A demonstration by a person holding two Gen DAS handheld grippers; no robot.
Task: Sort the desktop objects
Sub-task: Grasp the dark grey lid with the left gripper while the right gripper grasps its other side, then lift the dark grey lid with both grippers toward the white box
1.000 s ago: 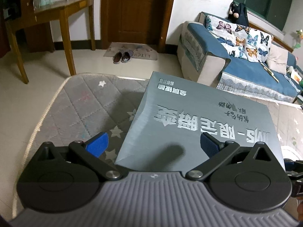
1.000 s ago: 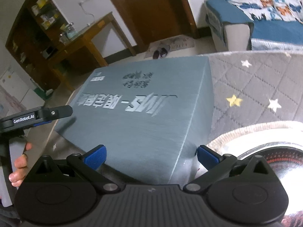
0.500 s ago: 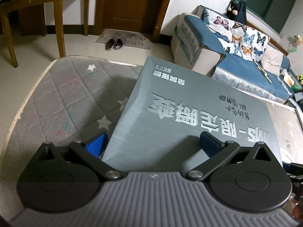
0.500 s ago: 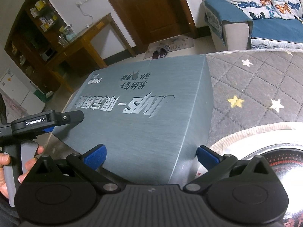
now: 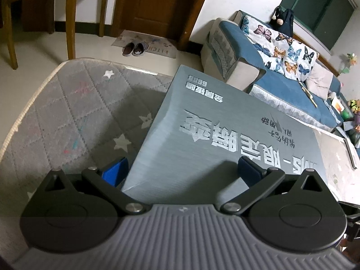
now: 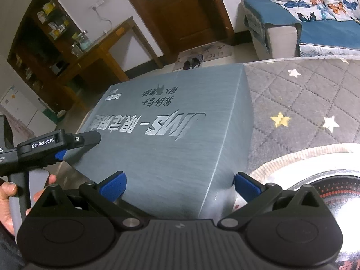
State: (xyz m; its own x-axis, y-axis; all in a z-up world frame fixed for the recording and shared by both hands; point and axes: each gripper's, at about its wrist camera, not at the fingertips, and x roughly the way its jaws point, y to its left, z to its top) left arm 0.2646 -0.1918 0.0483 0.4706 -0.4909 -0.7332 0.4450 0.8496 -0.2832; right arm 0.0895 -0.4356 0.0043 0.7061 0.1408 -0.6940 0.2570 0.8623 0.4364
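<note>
Grey-blue box (image 5: 225,121) lies on the quilted star-patterned worktop (image 5: 67,103). Our left gripper (image 5: 182,171) and right gripper (image 6: 178,185) each straddle a near corner, jaws spread wide, clamping nothing.

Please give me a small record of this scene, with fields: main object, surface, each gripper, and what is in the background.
main object: grey box with silver printed lettering, lid side up
surface: grey quilted mat with star pattern
left gripper: open, one finger at each side of the box's near left corner
right gripper: open, fingers straddling the box's near right corner
person: a hand holds the left gripper's handle
beside box: round dark patterned object, partly hidden
background: blue sofa, wooden door, wooden table, shoes
</note>
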